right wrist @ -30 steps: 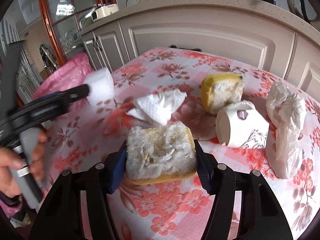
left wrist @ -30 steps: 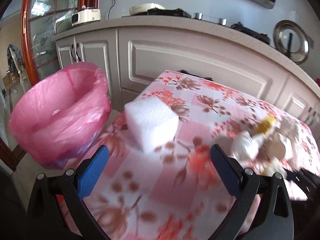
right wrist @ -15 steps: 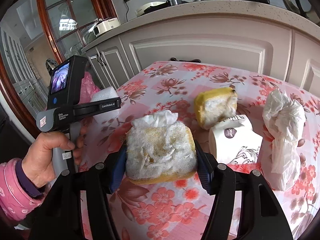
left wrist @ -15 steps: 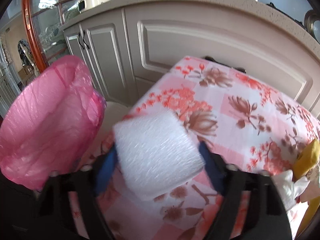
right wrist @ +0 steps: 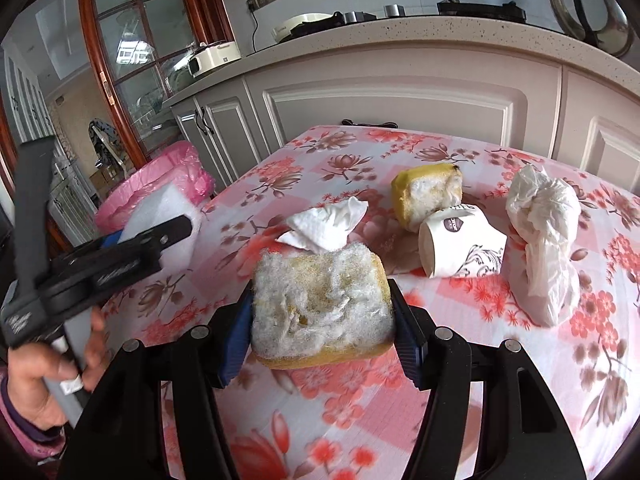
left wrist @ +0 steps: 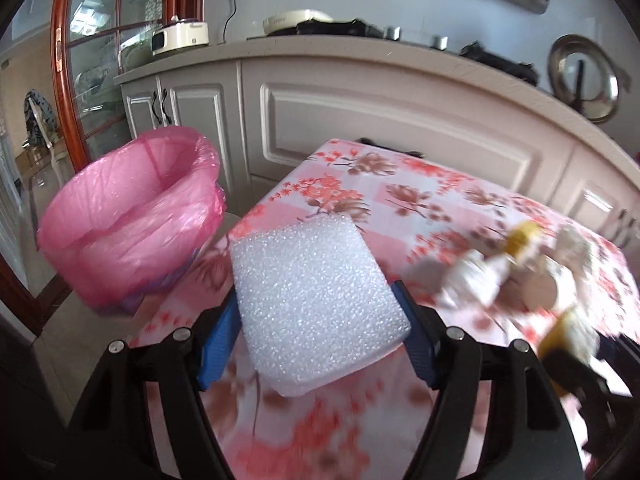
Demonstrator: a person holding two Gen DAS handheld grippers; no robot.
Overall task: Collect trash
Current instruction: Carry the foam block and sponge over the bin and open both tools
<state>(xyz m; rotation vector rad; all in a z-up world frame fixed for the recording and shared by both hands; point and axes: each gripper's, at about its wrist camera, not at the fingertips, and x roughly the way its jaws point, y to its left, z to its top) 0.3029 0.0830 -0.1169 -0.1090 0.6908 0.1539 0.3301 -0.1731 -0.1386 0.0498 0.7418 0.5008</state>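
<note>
Foam block (left wrist: 316,300) lengthwise along jaws

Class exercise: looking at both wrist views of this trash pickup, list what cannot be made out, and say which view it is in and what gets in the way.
- Left wrist view: the trash at the right of the table is smeared by motion blur; no item is identifiable.
- Left wrist view: the pink-lined bin shows no bottom; its near wall hides any contents.
- Right wrist view: the print on the paper cup is too small to read.
- Right wrist view: the worn sponge in the right gripper hides the tissue's lower part.
</note>
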